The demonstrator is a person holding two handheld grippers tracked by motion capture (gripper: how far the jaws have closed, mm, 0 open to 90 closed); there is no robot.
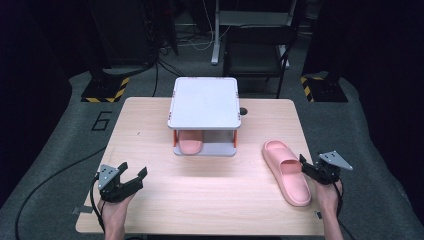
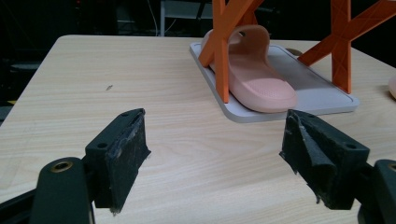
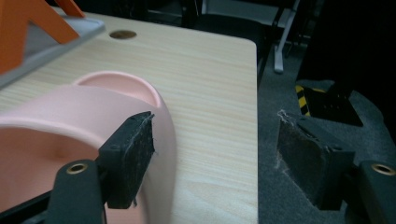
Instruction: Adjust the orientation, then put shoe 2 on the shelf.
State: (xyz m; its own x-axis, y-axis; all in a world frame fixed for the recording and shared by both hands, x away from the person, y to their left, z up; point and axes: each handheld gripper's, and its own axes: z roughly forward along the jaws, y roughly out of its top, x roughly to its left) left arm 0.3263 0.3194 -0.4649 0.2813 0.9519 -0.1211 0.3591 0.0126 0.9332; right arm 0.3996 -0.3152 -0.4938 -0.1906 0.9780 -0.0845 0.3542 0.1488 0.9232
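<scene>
Open right gripper (image 1: 306, 166) flanks the pink slipper's (image 1: 286, 171) outer edge, nothing gripped; the light, squashy foam looks best pinched at its strap.

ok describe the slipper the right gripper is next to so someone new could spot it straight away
Start at the grey two-tier rack at the back middle of the wooden table. Look right and nearer to the bare tabletop beside the right gripper. The pink slipper lies there in the open; its twin is tucked on the rack's lower shelf.
</scene>
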